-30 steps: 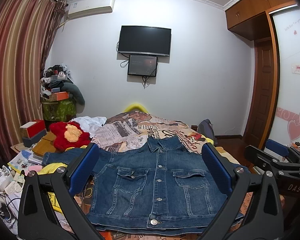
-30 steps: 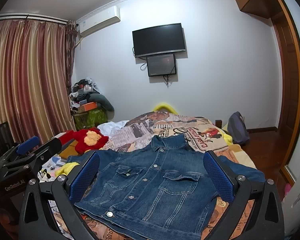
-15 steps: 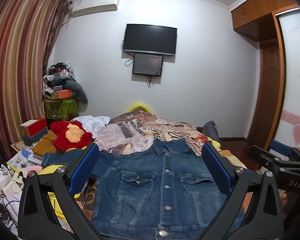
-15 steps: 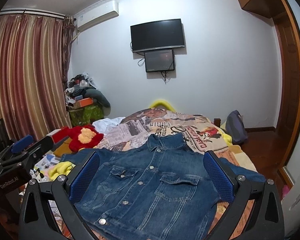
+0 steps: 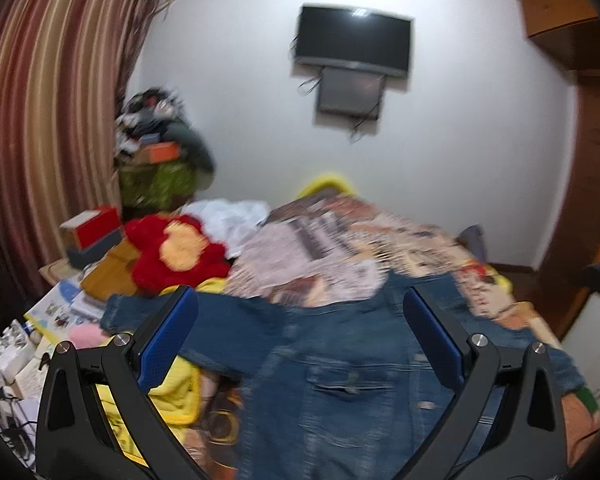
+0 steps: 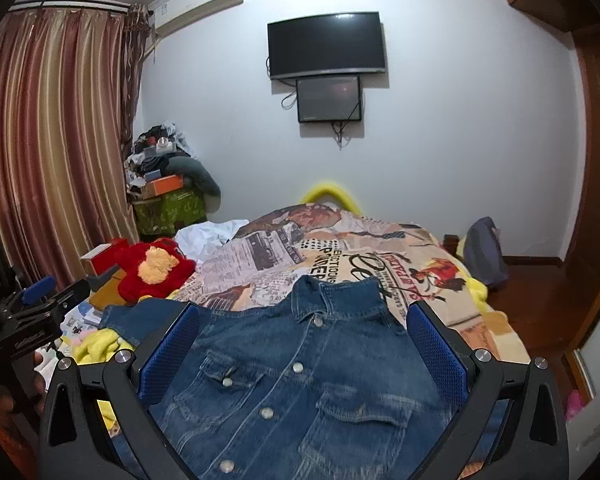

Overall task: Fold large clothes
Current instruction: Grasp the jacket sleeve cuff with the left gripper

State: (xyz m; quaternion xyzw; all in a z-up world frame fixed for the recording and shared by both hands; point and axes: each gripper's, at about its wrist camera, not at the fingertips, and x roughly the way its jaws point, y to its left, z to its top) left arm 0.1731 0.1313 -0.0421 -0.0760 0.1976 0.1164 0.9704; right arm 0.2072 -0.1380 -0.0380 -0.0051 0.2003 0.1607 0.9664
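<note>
Both spread wide and empty: left gripper [image 5: 300,344] and right gripper [image 6: 302,346] hang over the blue denim jacket [image 6: 300,380], flat front-up on the newspaper-print bedspread [image 6: 340,248], collar pointing away. Its sleeve [image 5: 204,320] trails left, nearer the left gripper.

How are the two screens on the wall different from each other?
The upper screen is wide and fixed higher on the wall; the lower screen is clearly smaller and hangs directly under it. The upper screen looks plain black, while the lower screen looks greyer. Cables hang by the lower screen; none show above the upper one. Both are dark rectangles on the same white wall, apparently off.
</note>
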